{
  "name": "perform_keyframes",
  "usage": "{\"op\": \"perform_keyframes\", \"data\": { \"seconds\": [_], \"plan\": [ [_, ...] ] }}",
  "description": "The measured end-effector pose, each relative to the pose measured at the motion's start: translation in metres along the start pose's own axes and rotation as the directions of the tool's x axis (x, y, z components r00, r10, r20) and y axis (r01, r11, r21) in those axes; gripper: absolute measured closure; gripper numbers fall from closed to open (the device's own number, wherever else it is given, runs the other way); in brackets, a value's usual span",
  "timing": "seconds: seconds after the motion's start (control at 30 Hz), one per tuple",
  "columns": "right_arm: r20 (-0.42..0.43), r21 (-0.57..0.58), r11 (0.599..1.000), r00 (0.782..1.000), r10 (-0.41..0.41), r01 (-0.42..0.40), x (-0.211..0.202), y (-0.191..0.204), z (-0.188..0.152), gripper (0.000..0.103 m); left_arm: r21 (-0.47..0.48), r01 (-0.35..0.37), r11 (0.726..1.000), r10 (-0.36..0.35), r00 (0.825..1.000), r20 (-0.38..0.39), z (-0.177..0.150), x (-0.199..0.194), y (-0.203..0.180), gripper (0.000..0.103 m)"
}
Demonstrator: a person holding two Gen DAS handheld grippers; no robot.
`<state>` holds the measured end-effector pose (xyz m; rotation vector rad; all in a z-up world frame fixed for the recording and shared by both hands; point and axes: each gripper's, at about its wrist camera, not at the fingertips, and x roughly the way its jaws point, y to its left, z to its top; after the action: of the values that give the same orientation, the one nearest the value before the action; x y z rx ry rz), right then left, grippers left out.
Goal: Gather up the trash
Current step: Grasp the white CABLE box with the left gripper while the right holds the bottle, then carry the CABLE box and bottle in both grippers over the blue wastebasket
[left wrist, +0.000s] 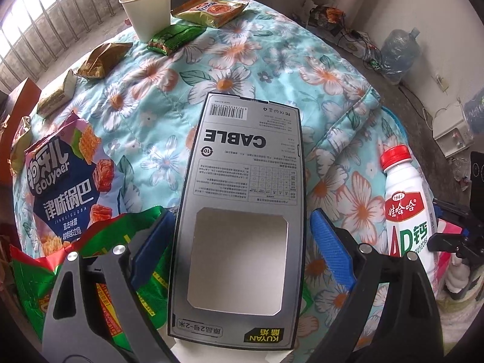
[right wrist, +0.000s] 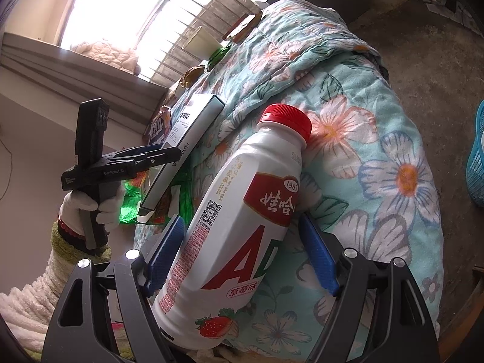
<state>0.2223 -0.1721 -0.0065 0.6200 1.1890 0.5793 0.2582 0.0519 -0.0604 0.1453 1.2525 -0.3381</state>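
Note:
A grey cable box lies between the blue pads of my left gripper; the jaws stand a little wider than the box, gaps showing at both sides. In the right wrist view the box looks tilted up off the quilt beside the left gripper. A white AD milk bottle with red cap sits between the pads of my right gripper; the left pad touches it, the right pad stands clear. The bottle also shows in the left wrist view.
A floral quilt covers the table. On it lie a Gouyaer snack bag, a green wrapper, a paper cup and several more wrappers. A blue basket stands on the floor at right.

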Motion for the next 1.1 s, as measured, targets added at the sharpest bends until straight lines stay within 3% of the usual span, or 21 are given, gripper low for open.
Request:
{"op": "perform_keyframes", "data": {
  "seconds": [0.2,0.47,0.8,1.1],
  "plan": [
    [0.002,0.004,1.000,1.000,-0.004,0.004,0.000,0.001,-0.001,0.027,0.009,-0.001,1.000,0.001,1.000,0.027,-0.013,-0.010,-0.008,0.023],
    [0.012,0.026,0.999,1.000,-0.019,0.018,-0.003,0.002,-0.002,0.027,0.020,-0.044,0.999,0.040,0.988,0.152,-0.040,-0.034,-0.033,0.023],
    [0.022,0.114,0.993,0.999,-0.033,0.031,0.001,0.001,-0.002,0.027,-0.106,-0.045,0.993,0.079,0.936,0.344,-0.076,-0.065,-0.050,0.023],
    [0.042,0.182,0.983,0.998,-0.045,0.037,0.013,0.006,-0.009,0.027,-0.143,-0.092,0.985,0.144,0.901,0.409,-0.087,-0.076,-0.051,0.023]
  ]
}}
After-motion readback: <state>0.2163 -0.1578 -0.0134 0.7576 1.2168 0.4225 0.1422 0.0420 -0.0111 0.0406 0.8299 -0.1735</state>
